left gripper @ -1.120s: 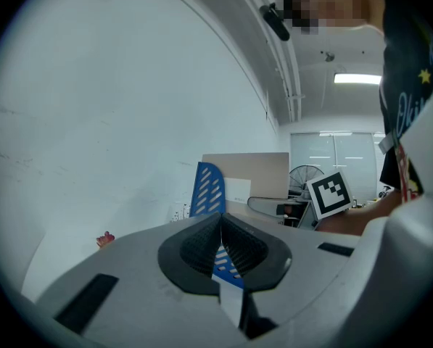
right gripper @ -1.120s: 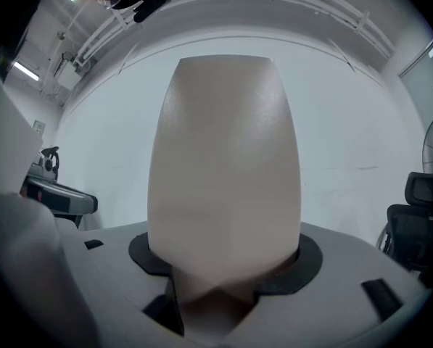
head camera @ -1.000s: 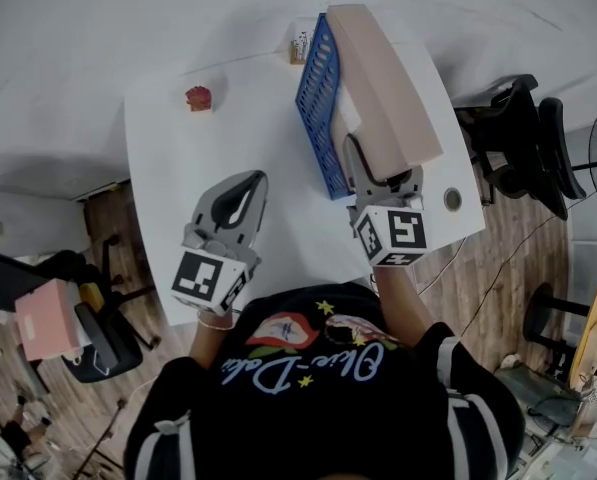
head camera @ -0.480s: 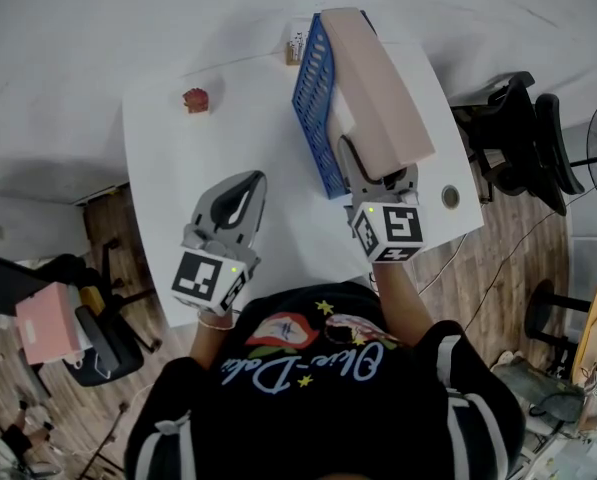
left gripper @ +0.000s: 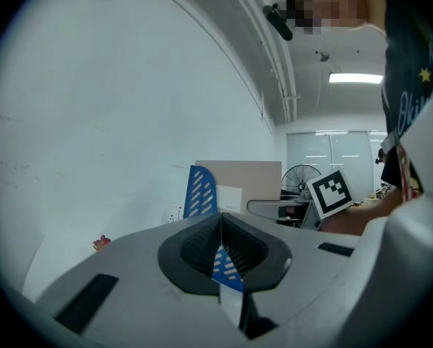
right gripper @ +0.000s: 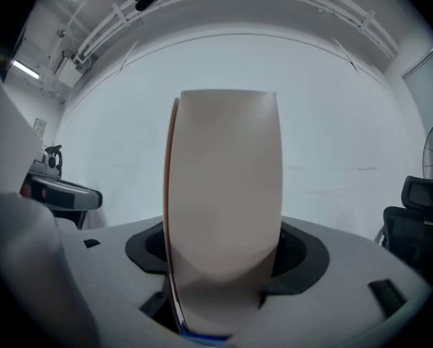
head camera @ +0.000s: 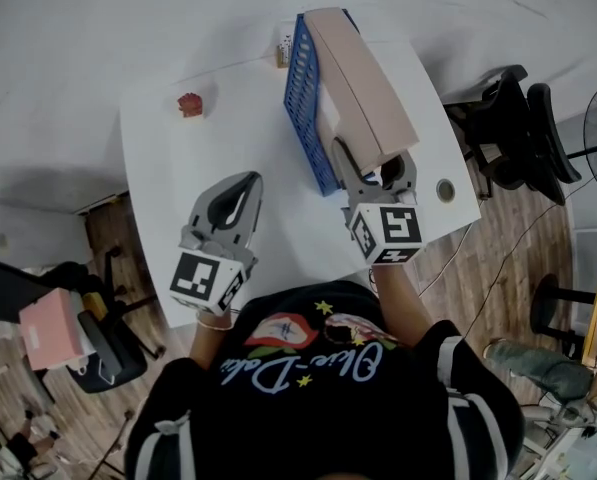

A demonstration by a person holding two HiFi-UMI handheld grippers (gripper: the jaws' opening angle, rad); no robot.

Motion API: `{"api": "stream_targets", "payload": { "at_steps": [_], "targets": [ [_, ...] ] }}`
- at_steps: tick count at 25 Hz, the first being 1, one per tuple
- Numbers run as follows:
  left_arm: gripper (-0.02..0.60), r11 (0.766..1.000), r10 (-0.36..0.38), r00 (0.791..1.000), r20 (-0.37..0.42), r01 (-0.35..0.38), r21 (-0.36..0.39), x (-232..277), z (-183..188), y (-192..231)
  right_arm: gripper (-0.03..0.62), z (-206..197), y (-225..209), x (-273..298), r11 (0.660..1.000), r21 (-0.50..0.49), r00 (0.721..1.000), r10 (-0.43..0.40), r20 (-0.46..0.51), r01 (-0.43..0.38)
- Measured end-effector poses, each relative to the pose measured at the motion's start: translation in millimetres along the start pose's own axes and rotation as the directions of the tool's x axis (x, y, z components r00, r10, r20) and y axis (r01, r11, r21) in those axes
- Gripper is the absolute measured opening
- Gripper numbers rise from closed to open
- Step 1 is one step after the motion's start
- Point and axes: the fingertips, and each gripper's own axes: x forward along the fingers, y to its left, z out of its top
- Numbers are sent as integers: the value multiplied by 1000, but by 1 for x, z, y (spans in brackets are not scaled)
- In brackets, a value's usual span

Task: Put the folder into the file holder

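Boxy tan folder point(head camera: 363, 83) in blue slotted file holder point(head camera: 302, 93).
The right hand-held gripper point(head camera: 373, 158) just opened around it; left hand-held gripper point(head camera: 248, 178) pinched together.

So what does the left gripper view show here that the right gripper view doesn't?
Only the left gripper view: the file holder, its slotted blue side in front of the folder, a small red object at far left, a fan, and the left gripper, shut and empty. Only the right gripper view: the right gripper with the folder's narrow end between its jaws, which have just been opening, and a black chair. Both share the beige folder and the white wall.
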Motion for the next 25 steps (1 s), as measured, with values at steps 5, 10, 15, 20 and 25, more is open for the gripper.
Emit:
{"api": "stream_targets", "payload": {
  "at_steps": [5, 10, 15, 20, 25],
  "targets": [
    [5, 999, 11, 1000, 7, -12, 41, -3, 6, -11, 291, 17, 3, -27, 998, 56, 999, 30, 43, -32],
    [5, 998, 19, 1000, 8, -19, 61, -3, 13, -31, 291, 37, 2, -61, 995, 56, 991, 76, 112, -82],
    [5, 996, 28, 1000, 10, -29, 79, -2, 15, -56, 290, 46, -10, -96, 993, 58, 984, 97, 152, -107],
    [5, 996, 37, 999, 17, -38, 78, -3, 17, -85, 130, 49, -24, -120, 989, 62, 982, 120, 148, -131],
    [5, 996, 44, 999, 20, -45, 75, 3, 20, -108, 50, 48, -43, -131, 989, 74, 984, 117, 136, -128]
  ]
}}
